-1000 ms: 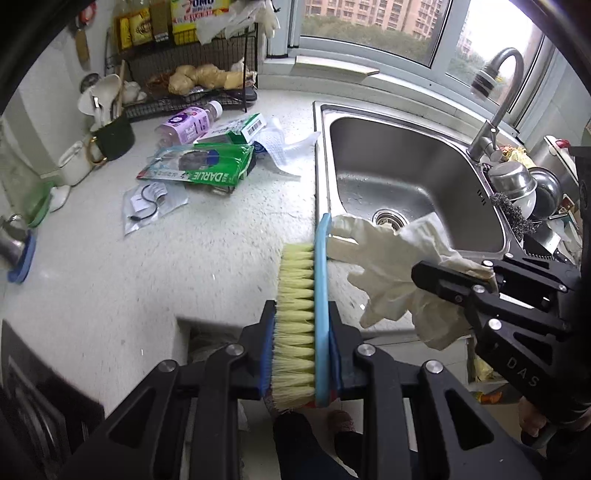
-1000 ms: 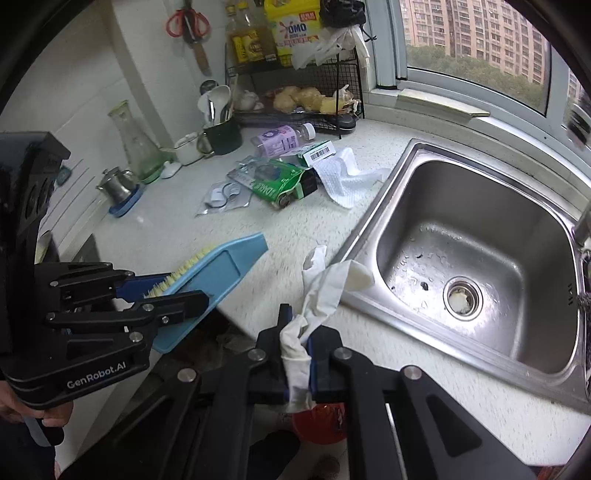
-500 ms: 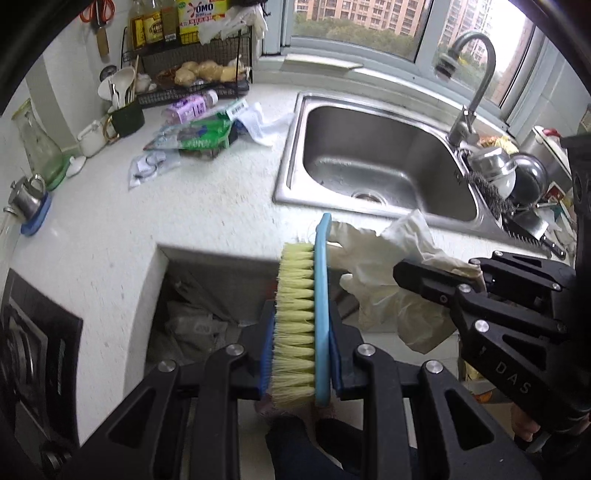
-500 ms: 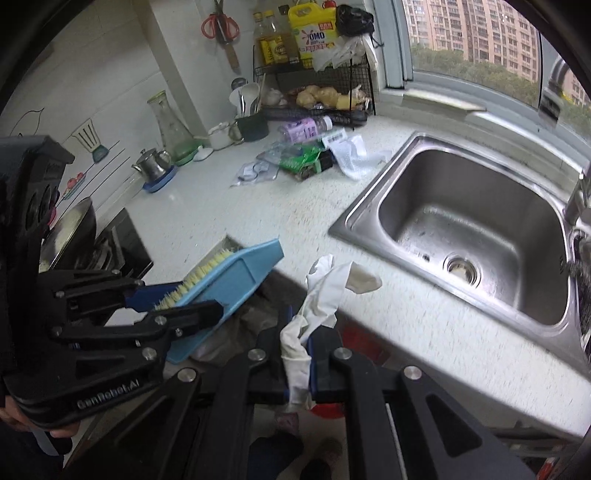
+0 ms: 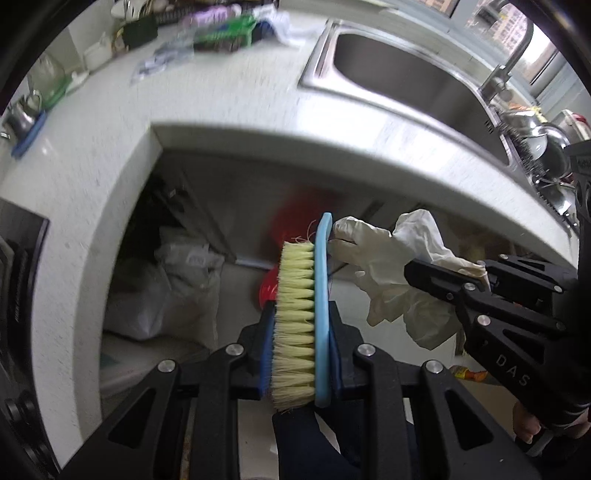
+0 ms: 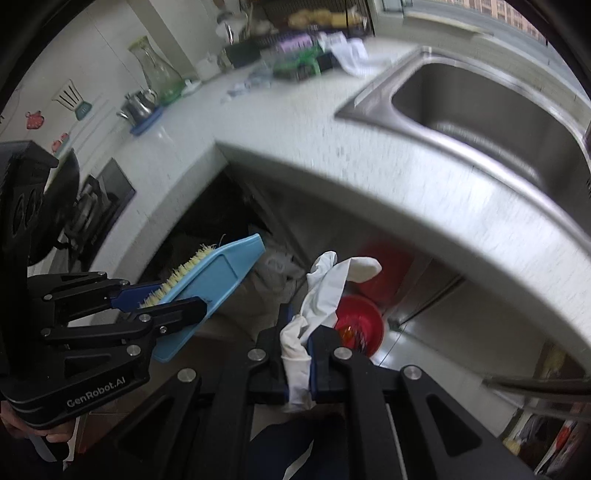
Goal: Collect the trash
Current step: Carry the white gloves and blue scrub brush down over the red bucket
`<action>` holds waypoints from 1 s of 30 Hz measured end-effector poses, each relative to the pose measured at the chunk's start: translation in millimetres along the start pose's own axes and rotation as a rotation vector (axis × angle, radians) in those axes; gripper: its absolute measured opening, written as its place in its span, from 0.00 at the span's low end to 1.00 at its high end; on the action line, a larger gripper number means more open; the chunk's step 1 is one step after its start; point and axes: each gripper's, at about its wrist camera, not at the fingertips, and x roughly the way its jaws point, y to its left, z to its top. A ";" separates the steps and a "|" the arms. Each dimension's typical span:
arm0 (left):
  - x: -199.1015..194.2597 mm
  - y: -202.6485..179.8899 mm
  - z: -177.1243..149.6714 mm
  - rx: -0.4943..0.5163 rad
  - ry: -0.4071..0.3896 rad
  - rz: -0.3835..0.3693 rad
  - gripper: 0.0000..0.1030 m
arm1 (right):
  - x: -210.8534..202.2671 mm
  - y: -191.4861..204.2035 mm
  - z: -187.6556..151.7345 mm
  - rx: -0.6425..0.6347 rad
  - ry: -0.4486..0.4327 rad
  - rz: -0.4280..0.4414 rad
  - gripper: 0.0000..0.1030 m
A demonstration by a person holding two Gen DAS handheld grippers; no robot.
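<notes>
1. The left gripper (image 5: 300,343) is closed on a blue brush (image 5: 306,314) with yellow bristles.
2. The right gripper (image 6: 298,354) is closed on a white glove (image 6: 321,291).
3. Both point down past the counter (image 5: 236,110) edge, in front of the sink (image 5: 424,85).
4. A red bin (image 6: 356,317) sits on the floor below the glove.
5. More trash (image 5: 221,35) lies far back on the counter.

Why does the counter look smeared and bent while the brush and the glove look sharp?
Left wrist view: the brush and glove ride with the camera, so they stay crisp; the counter and sink streak with motion blur. Right wrist view: same blur on the counter edge, which the fisheye lens bows into a curve.
</notes>
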 end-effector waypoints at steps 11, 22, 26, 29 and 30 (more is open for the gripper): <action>117.3 21.7 -13.7 -0.072 0.104 -0.010 0.22 | 100.7 -29.4 -20.8 0.072 0.119 -0.036 0.06; 262.8 45.6 -36.7 -0.132 0.178 -0.051 0.22 | 232.5 -58.9 -57.4 0.073 0.198 -0.062 0.06; 312.1 55.7 -45.5 -0.132 0.199 -0.051 0.22 | 276.3 -72.3 -71.9 0.074 0.216 -0.070 0.06; 349.9 60.0 -52.5 -0.130 0.216 -0.060 0.22 | 311.6 -86.3 -76.9 0.101 0.232 -0.085 0.06; 361.6 61.1 -53.8 -0.125 0.222 -0.062 0.22 | 321.0 -90.3 -78.6 0.106 0.235 -0.089 0.06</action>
